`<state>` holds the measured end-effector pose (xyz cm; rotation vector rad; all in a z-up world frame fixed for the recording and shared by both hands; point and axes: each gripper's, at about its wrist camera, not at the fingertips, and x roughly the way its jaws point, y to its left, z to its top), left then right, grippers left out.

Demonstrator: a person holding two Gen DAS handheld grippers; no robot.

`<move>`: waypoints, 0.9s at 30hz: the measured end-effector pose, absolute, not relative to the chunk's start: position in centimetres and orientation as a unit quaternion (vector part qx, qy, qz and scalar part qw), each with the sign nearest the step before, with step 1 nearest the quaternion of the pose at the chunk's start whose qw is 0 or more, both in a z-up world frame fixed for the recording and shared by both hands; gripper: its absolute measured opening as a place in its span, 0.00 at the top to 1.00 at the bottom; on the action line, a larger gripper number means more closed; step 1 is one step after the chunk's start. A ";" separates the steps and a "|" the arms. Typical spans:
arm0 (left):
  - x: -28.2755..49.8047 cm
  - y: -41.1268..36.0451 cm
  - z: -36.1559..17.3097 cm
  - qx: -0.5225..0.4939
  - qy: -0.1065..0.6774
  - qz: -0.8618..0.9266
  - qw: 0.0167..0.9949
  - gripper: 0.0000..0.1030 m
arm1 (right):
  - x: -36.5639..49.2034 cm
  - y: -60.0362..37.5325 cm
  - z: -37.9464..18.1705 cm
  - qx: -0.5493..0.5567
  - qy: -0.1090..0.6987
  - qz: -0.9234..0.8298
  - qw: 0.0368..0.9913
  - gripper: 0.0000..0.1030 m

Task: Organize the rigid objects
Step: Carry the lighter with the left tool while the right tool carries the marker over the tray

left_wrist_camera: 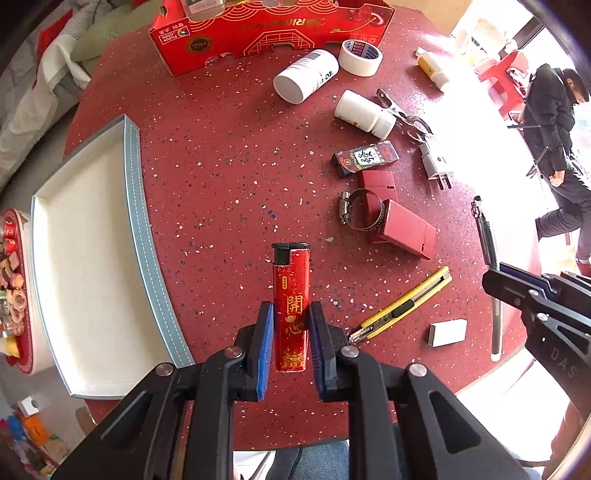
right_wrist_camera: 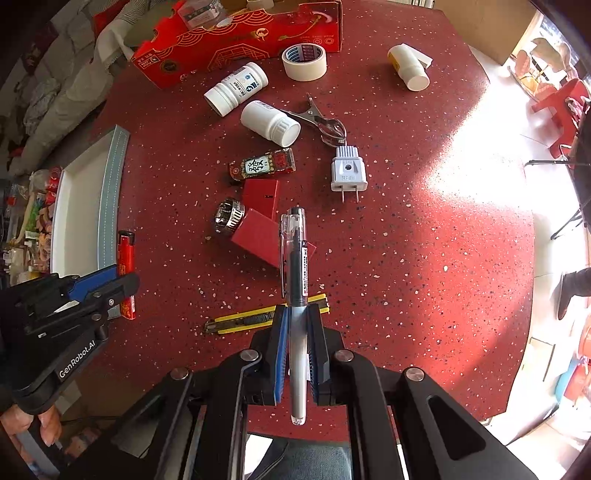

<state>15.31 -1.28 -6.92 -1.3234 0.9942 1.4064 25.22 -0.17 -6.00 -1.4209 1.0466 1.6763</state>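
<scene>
My left gripper is shut on a red lighter with gold characters, held above the red table, right of the white tray. The lighter also shows in the right wrist view, beside the tray. My right gripper is shut on a clear black-ink pen, held above a yellow utility knife. The right gripper with the pen shows at the right edge of the left wrist view.
On the table lie two white bottles, a tape roll, a black lighter, red cases, a hose clamp, a white plug, a metal clip, a white block and a red box.
</scene>
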 end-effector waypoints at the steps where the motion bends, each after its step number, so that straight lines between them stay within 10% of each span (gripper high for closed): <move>1: 14.1 -1.6 -6.9 -0.540 0.405 0.572 0.467 0.80 | 24.8 -0.2 -5.9 -0.549 0.400 0.647 0.346 0.89; 27: 0.9 -6.6 -1.6 -0.542 0.332 0.636 0.437 0.80 | 11.5 -2.9 -2.4 -0.595 0.281 0.700 0.277 0.89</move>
